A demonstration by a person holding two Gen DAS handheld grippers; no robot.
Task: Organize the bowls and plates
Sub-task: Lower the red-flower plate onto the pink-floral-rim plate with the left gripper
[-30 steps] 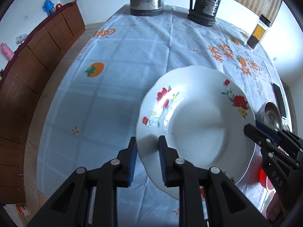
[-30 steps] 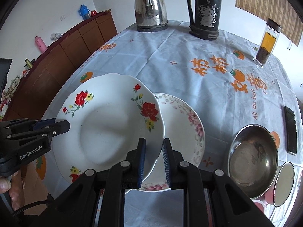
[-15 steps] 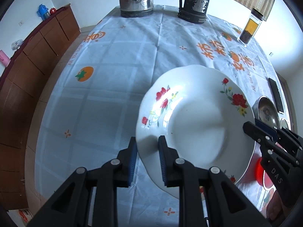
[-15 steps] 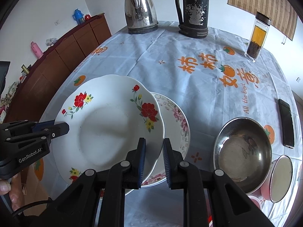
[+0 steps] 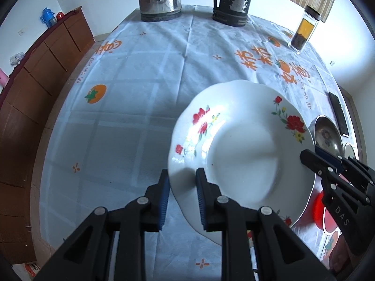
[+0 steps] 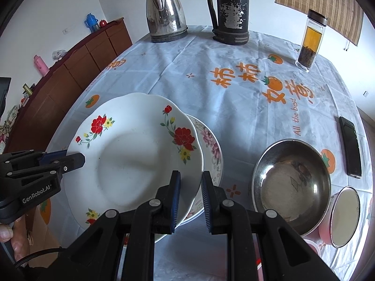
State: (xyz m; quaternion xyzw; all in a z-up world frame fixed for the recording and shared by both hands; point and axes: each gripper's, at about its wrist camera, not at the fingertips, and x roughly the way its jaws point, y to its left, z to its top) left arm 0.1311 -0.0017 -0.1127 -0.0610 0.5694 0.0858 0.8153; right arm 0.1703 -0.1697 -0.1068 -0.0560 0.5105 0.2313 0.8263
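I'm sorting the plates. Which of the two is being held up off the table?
The red-flowered plate, clamped at opposite rims by both hand-held grippers. The pink-flowered plate lies on the tablecloth, partly hidden under it.

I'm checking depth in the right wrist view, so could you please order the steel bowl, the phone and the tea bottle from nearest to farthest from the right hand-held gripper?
From the right hand-held gripper:
1. Steel bowl, just right of the fingers, on the near table.
2. Phone, farther right, by the table's edge.
3. Tea bottle, upright at the far right of the table.
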